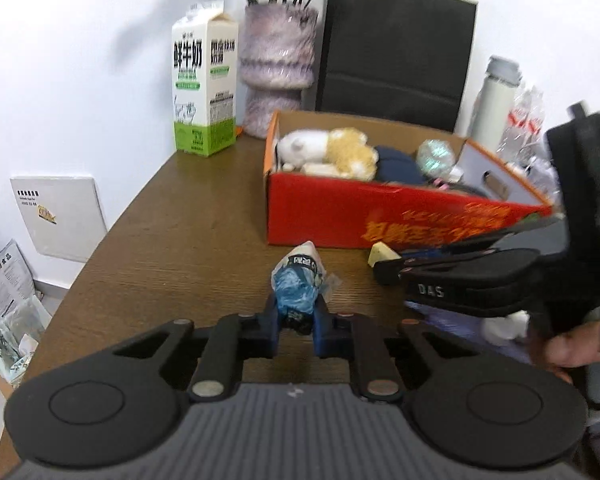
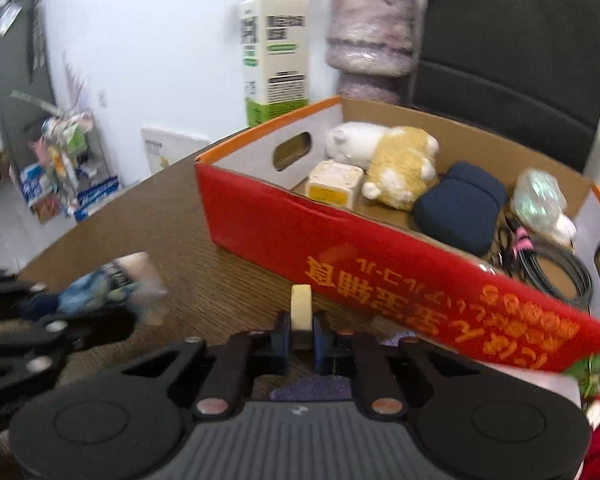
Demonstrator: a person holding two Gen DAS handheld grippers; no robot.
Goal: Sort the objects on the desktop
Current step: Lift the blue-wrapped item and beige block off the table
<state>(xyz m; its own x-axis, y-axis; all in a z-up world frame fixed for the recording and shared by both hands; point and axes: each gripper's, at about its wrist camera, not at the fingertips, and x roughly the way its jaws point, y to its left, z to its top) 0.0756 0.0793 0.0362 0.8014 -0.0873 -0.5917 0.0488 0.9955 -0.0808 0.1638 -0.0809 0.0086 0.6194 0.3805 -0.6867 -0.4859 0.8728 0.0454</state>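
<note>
Brown wooden counter [image 1: 172, 216] fills our lower frames, red box [image 1: 340, 216] at centre right. We see our left gripper [image 1: 296, 312] pinching a blue crumpled packet [image 1: 296, 288] at lower centre; our right gripper [image 2: 301, 332] pinches a cream eraser [image 2: 301, 306] just before the box.

A home: wooden desk [image 1: 172, 240], milk carton [image 1: 204, 92], flower vase [image 1: 276, 68].

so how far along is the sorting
Partly done. Already in the red box: plush toy, navy case, cables. In hand: the left claw grips a blue wrapped packet, the right claw a cream eraser-like block. Both are outside the box, not yet dropped in.
</note>
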